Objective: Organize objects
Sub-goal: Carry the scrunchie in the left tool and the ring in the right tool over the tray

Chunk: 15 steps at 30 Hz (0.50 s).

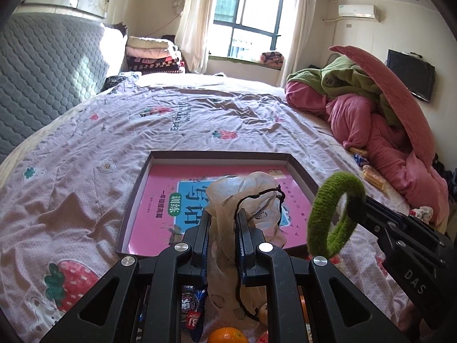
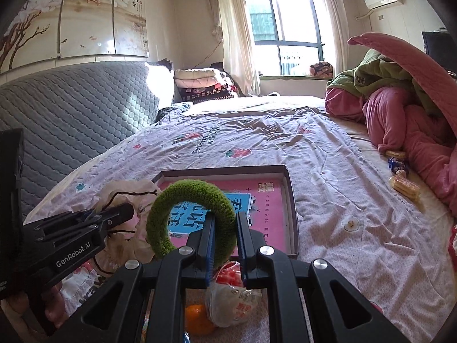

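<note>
A: Nearest the cameras, what are the two tools doing?

B: The left gripper [image 1: 222,223] has its fingers clamped on a sheer beige drawstring pouch with a black cord [image 1: 245,197], which hangs limp between them. The right gripper [image 2: 225,223] has its fingers pinched on a fuzzy green ring-shaped hair tie [image 2: 191,214], held upright.

A: And below them?

B: An orange round fruit [image 2: 197,318] and a crumpled clear plastic snack bag [image 2: 232,300] lie on the bed, on the near side of the shallow dark-rimmed cardboard box [image 2: 291,200]. A blue wrapper sits there too, though I can't read it well.

A: The box itself?

B: It lies flat on the pale strawberry-print bedsheet [image 1: 85,154], just beyond both grippers, with a pink and blue printed book [image 1: 160,194] filling its floor. Pouch and hair tie are held above its near edge.

A: Farther out?

B: Right of the box, wrapped biscuits [image 2: 404,187] lie by a heap of pink and green quilts [image 2: 405,114]. Left of it rises a grey quilted headboard [image 2: 71,108], and beyond it is a bright window [image 2: 282,31].
</note>
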Tool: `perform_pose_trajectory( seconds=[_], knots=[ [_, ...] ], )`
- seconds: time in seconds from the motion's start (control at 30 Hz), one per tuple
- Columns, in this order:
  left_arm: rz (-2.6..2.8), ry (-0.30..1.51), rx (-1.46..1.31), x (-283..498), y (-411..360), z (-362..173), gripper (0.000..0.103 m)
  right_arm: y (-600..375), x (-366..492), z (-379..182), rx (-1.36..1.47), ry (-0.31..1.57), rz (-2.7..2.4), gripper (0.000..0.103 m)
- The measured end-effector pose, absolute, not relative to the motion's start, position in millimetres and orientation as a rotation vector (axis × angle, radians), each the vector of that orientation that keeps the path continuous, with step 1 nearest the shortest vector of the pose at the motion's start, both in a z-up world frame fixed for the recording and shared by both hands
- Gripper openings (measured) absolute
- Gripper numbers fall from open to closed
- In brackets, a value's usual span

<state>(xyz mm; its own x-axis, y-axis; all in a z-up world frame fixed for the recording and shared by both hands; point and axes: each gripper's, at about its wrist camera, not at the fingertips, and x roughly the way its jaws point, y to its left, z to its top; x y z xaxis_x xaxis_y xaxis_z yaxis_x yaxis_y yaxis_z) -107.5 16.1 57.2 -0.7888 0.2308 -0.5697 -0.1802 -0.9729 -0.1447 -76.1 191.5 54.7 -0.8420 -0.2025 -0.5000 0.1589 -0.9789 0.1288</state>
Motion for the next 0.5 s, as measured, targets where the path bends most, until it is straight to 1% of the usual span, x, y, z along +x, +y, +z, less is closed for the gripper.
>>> perform_pose_trajectory(
  seconds=[0.2, 0.5],
  knots=[
    [2.800, -0.121, -0.879, -123.5, 15.8, 67.9, 0.015, 192.5, -94.4, 61.7, 0.761, -0.123, -2.863, 0.014],
    [2.808, -0.129, -0.897, -143.5, 12.9, 68.0, 0.015, 194.5, -114.5, 66.4, 0.752, -0.129, -2.871, 0.014]
  ],
)
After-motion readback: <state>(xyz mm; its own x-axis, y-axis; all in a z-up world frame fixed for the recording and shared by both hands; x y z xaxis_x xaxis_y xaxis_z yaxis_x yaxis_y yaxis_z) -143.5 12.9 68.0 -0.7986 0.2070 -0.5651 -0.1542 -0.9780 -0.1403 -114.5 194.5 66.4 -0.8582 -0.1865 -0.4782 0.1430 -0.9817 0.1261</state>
